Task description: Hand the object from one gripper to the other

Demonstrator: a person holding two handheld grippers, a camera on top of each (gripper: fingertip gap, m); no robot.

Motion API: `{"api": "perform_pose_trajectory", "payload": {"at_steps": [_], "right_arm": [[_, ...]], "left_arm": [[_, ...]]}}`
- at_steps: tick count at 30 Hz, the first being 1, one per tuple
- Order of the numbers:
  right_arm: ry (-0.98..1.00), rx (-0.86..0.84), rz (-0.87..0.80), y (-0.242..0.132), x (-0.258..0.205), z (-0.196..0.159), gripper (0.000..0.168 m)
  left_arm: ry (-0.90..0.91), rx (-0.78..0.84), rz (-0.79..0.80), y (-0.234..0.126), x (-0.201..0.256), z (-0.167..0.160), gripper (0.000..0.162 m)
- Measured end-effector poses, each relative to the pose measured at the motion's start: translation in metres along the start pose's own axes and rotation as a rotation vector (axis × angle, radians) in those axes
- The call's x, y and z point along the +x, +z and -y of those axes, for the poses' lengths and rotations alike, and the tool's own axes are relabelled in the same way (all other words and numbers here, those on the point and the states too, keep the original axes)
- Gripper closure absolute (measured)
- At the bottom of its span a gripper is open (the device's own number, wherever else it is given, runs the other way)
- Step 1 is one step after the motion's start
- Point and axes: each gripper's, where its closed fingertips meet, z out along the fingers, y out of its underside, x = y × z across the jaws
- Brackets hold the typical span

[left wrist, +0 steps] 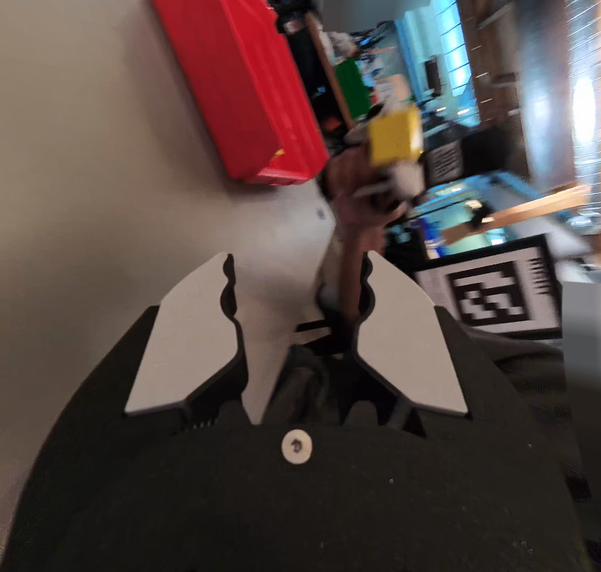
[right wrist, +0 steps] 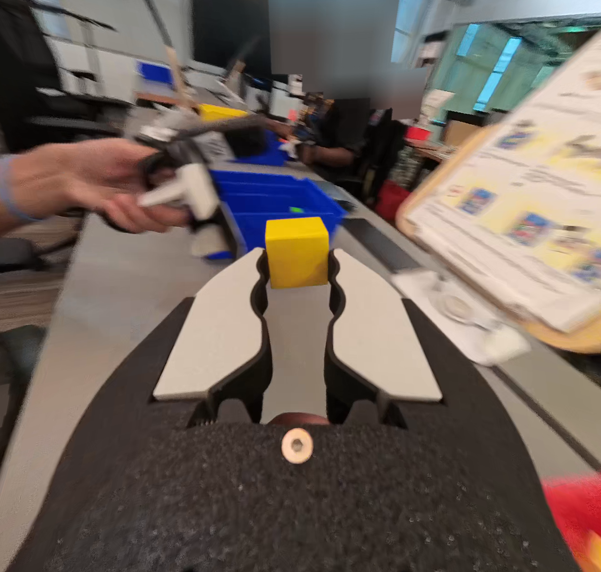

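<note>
Right wrist view: yellow block [right wrist: 296, 257] between right gripper [right wrist: 296, 263] fingertips

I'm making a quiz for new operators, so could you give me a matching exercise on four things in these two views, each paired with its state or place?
Things:
1. small yellow plastic cube
2. left claw
3. long red plastic bin
4. blue plastic divided bin

States or places:
A. open, holding nothing
B. on the table behind the cube
C. clamped between the right claw's fingertips
D. on the table ahead of the left claw

Pairs: 1-C, 2-A, 3-D, 4-B
</note>
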Motion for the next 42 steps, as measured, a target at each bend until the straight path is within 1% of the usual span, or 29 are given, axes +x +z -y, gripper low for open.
{"api": "perform_pose_trajectory", "payload": {"at_steps": [2,4,6,8,11,13,14,15,17,20,26,30,34,39,42], "right_arm": [[-0.007,-0.088,-0.177,-0.034,0.050,0.003,0.134],[0.066,-0.208,-0.324,-0.069,0.100,-0.008,0.134],[0.147,-0.349,-0.493,-0.104,0.151,-0.031,0.134],[0.241,-0.506,-0.649,-0.136,0.196,-0.060,0.134],[0.412,-0.713,-0.767,-0.163,0.241,-0.111,0.133],[0.475,-0.837,-0.780,-0.170,0.259,-0.145,0.133],[0.506,-0.928,-0.778,-0.174,0.263,-0.164,0.133],[0.542,-1.024,-0.754,-0.178,0.263,-0.183,0.133],[0.620,-1.141,-0.632,-0.171,0.249,-0.209,0.133],[0.685,-1.281,-0.504,-0.164,0.222,-0.231,0.133],[0.658,-1.394,-0.450,-0.152,0.189,-0.242,0.134],[0.665,-1.466,-0.463,-0.156,0.185,-0.249,0.134],[0.647,-1.504,-0.431,-0.155,0.177,-0.250,0.134],[0.645,-1.573,-0.396,-0.158,0.161,-0.254,0.134],[0.657,-1.590,-0.415,-0.162,0.166,-0.262,0.134]], "left_arm": [[0.101,0.021,0.138,-0.017,-0.019,-0.021,0.093],[0.162,0.058,0.223,-0.030,-0.037,-0.047,0.099],[0.196,0.123,0.253,-0.039,-0.051,-0.072,0.104],[0.202,0.197,0.267,-0.046,-0.062,-0.090,0.105],[0.163,0.250,0.203,-0.050,-0.058,-0.096,0.106],[0.192,0.237,0.210,-0.049,-0.058,-0.094,0.106],[0.217,0.219,0.235,-0.048,-0.060,-0.096,0.106],[0.246,0.205,0.258,-0.047,-0.061,-0.097,0.107],[0.285,0.195,0.287,-0.048,-0.061,-0.100,0.109],[0.288,0.200,0.279,-0.051,-0.058,-0.098,0.110],[0.274,0.210,0.268,-0.057,-0.058,-0.094,0.111],[0.281,0.205,0.262,-0.057,-0.056,-0.091,0.111],[0.302,0.191,0.278,-0.056,-0.056,-0.092,0.111],[0.286,0.179,0.284,-0.057,-0.060,-0.094,0.111],[0.271,0.186,0.271,-0.058,-0.060,-0.092,0.111]]}}
